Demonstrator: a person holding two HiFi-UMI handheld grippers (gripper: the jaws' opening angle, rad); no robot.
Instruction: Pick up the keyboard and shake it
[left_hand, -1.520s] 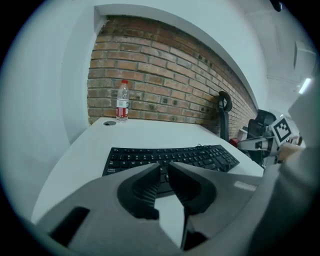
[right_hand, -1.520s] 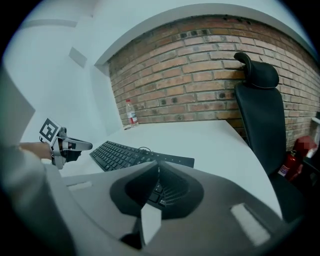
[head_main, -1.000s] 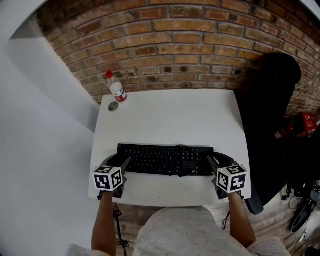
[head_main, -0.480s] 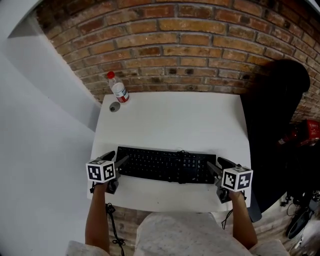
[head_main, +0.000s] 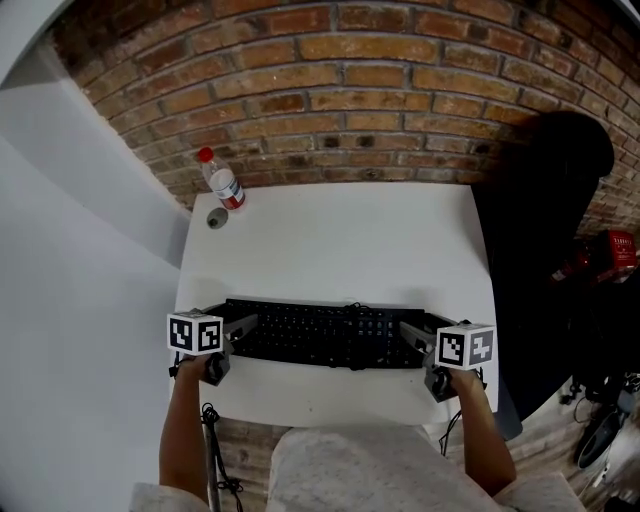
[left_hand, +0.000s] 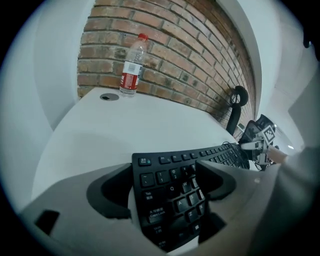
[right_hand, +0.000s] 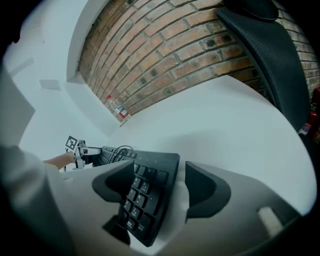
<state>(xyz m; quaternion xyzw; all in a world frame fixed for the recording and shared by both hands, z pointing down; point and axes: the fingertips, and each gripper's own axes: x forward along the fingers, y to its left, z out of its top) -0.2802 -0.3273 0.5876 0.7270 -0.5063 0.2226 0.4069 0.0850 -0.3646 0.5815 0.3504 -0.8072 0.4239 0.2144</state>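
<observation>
As their jaws have just been opening, left gripper (head_main: 236, 324) and right gripper (head_main: 414, 334) wide, straddling keyboard (head_main: 322, 336) ends.

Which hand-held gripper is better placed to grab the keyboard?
Left, marginally. The left hand-held gripper and right hand-held gripper have just been opening, each straddling a keyboard end unclamped. The keyboard nearly fills the left's gap; the right's shows bare table beside one jaw. Lifting probably needs both.

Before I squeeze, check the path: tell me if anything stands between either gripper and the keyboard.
Nothing visible does. The left gripper and right gripper have just been opening their jaws, and each end of the keyboard already lies between them, not yet gripped. The bottle stands far off at the table's back corner.
</observation>
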